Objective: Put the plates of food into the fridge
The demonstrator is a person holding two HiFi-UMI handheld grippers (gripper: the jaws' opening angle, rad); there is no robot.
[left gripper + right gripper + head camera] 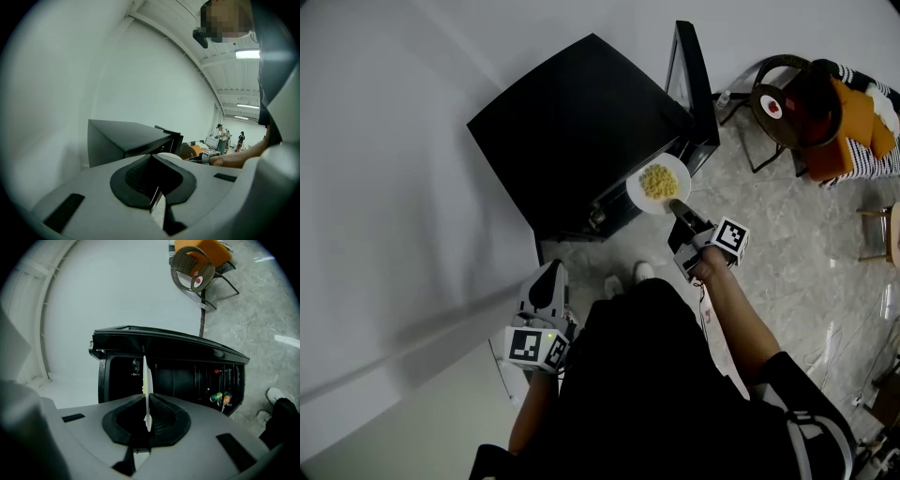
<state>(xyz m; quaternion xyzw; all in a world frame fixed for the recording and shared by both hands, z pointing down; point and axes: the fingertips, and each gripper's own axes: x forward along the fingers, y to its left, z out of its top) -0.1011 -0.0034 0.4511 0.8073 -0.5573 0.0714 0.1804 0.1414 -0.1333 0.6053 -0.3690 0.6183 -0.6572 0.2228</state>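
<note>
Firmly closed, the right tongs (148, 397) grip the near rim of a white plate (636, 194), which shows edge-on between the pads in the right gripper view. A heap of yellow food (658, 180) sits in the middle of the plate. In the head view the plate is held out at the open front of the black fridge (581, 122), in the angle between the cabinet and its swung-out door (694, 80). Whether the far rim has crossed into the opening cannot be told. The right gripper view looks into the dark interior, with small cans (217, 397) standing in the door rack to the right.

The left tongs (152, 161) are closed on nothing, the pads meeting. They hang low at the person's left side, close to the white wall (384, 187) and well apart from the plate.

Below the plate, the person's light shoes (628, 277) stand on the grey marbled floor (787, 244) just in front of the fridge. A dark wicker chair (792, 103) with an orange cushion (853, 122) stands beyond the door, near the wall.
</note>
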